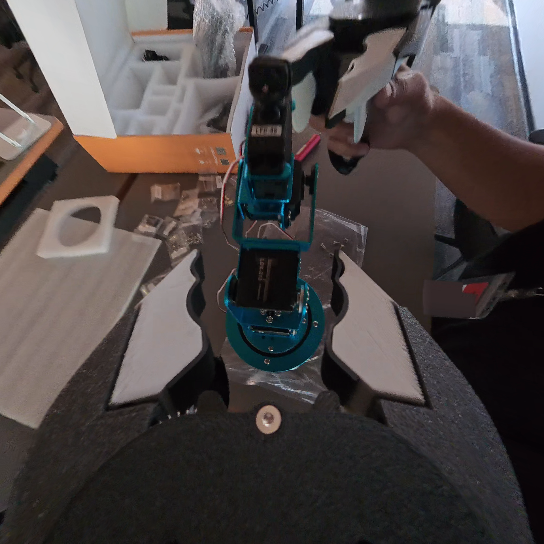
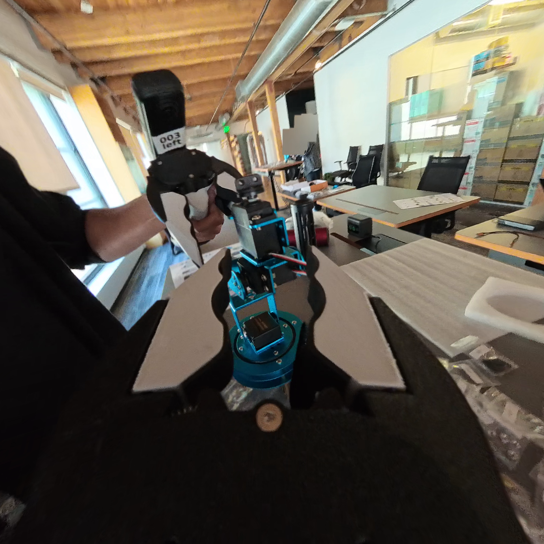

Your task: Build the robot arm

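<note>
Left wrist view: one left gripper (image 1: 266, 294), jaws spread wide, flanking but not touching one blue robot arm kit (image 1: 269, 229) that stands upright on a clear plastic bag (image 1: 332, 235). Black servos on it: three counted. One right gripper (image 1: 332, 117) blurred at the kit's top; contact unclear. One orange-edged box (image 1: 153, 153), one white foam block (image 1: 79, 226), scattered small parts bags (image 1: 176, 212) left; bare tabletop right.

Right wrist view: right gripper (image 2: 266, 270) spread, open gaps either side of the kit (image 2: 259, 294). Left gripper (image 2: 188, 212) raised beyond. Foam sheet (image 2: 426, 276) right, short of the table edge.
</note>
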`<act>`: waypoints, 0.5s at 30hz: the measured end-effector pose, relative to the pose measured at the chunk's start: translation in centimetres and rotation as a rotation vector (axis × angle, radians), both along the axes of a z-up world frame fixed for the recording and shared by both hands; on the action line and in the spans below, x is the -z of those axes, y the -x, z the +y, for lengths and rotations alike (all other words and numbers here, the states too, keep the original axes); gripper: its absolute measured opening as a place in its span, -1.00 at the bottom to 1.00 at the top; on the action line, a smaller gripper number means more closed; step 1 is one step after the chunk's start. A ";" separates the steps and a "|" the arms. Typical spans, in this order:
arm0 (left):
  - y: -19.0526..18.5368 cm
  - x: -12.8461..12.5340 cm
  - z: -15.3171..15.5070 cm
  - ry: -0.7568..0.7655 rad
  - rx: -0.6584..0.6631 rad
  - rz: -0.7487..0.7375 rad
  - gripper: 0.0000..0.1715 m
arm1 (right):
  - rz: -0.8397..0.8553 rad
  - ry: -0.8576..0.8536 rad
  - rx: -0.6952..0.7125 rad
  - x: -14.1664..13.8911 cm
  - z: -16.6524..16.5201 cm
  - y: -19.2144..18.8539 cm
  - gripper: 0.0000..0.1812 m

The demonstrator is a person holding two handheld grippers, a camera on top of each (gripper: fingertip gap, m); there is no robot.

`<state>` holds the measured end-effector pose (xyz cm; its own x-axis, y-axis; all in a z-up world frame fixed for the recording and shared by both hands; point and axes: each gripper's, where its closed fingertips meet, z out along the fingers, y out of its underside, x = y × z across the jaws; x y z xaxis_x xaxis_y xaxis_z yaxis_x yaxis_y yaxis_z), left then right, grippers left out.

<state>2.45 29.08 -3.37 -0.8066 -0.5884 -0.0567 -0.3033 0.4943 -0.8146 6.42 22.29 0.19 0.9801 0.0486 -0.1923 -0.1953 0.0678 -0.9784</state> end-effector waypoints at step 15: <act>-0.8 4.8 0.5 0.065 -0.133 -0.091 -0.17 | -0.415 0.893 -0.326 -1.0 3.2 1.1 -0.44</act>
<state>3.21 29.60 -8.21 -0.7144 -0.6947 -0.0838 -0.2866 0.3997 -0.8707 5.36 25.51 1.23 0.9423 0.3291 0.0613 0.2899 -0.7108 -0.6408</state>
